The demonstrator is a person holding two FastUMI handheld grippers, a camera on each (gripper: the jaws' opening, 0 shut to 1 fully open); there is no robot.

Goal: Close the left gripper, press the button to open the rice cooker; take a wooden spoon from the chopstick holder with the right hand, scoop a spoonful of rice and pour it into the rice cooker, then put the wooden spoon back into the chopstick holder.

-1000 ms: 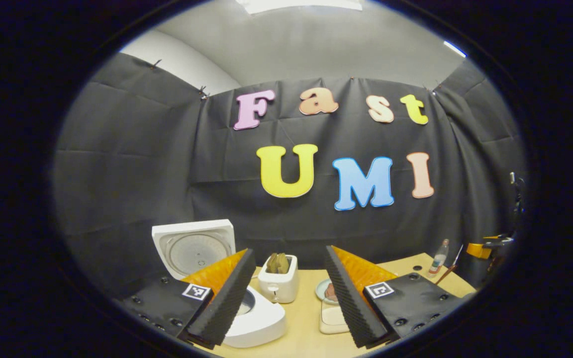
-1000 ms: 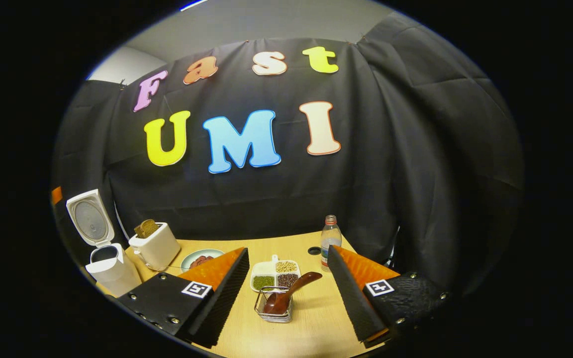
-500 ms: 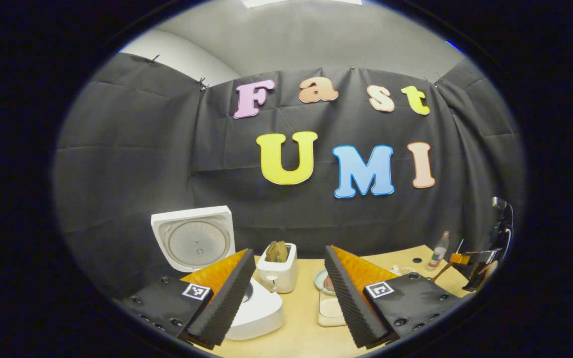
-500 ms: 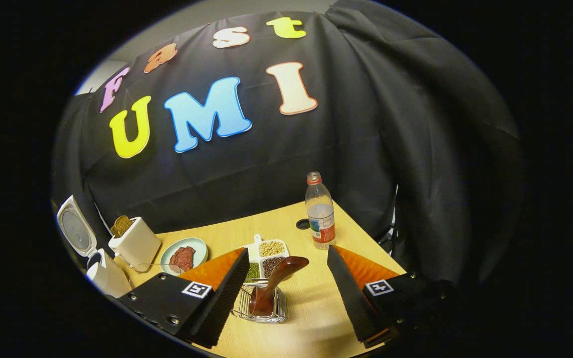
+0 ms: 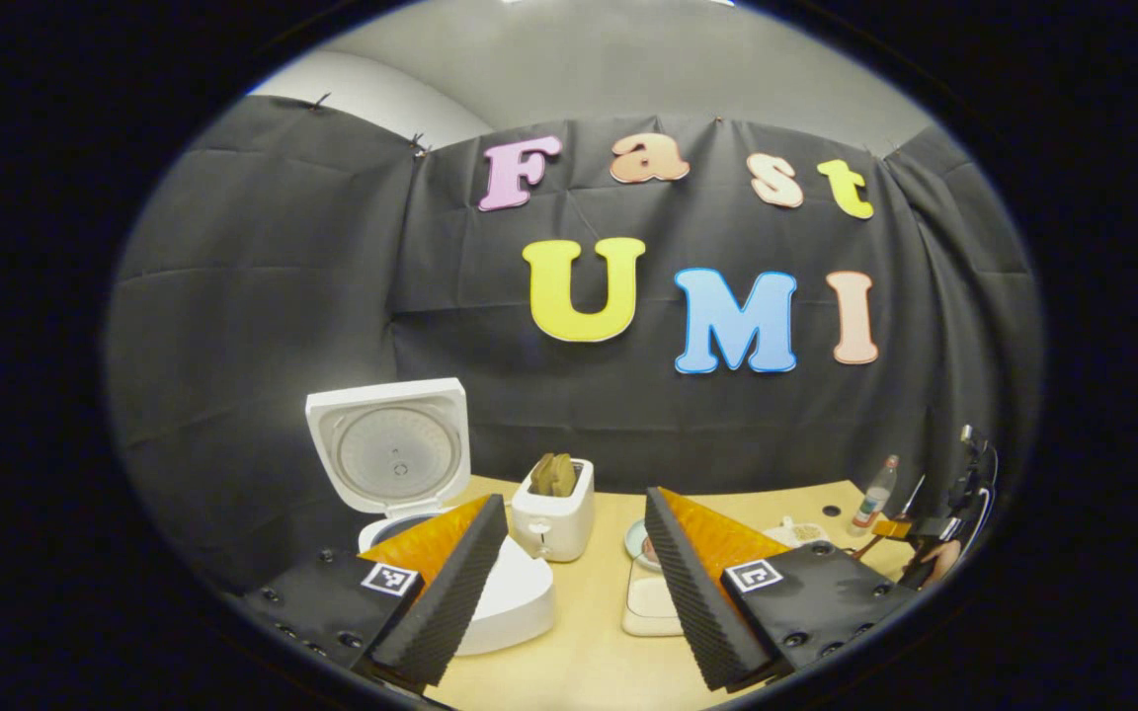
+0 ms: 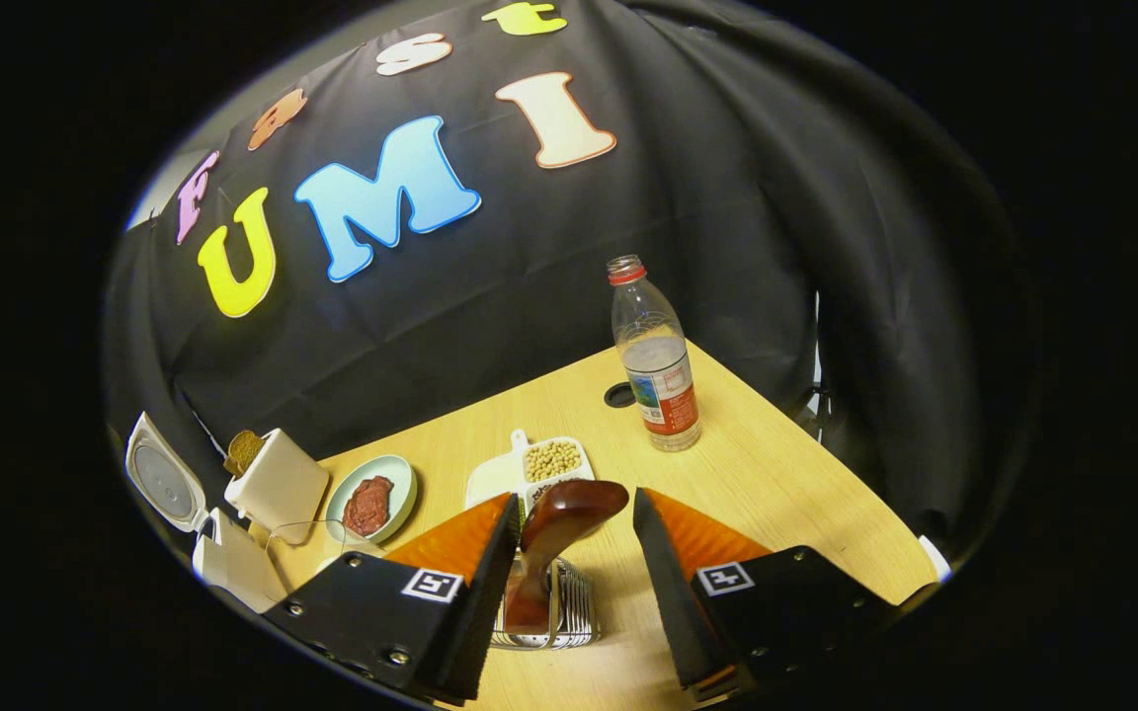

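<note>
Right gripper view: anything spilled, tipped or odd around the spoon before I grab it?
Nothing stands out. The spoon leans in its wire holder, between the open right gripper fingers. The bottle stands upright, capped; the cooker lid is open.

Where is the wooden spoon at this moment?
In the right gripper view, the wooden spoon stands in the wire chopstick holder, between the open right gripper's fingers, just before the divided grain dish.

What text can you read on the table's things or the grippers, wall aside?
Bottle label: print too small to read.
Right gripper tags: coded squares, no words.
Left gripper tags: the same.
Rice cooker, toaster: no text readable.
</note>
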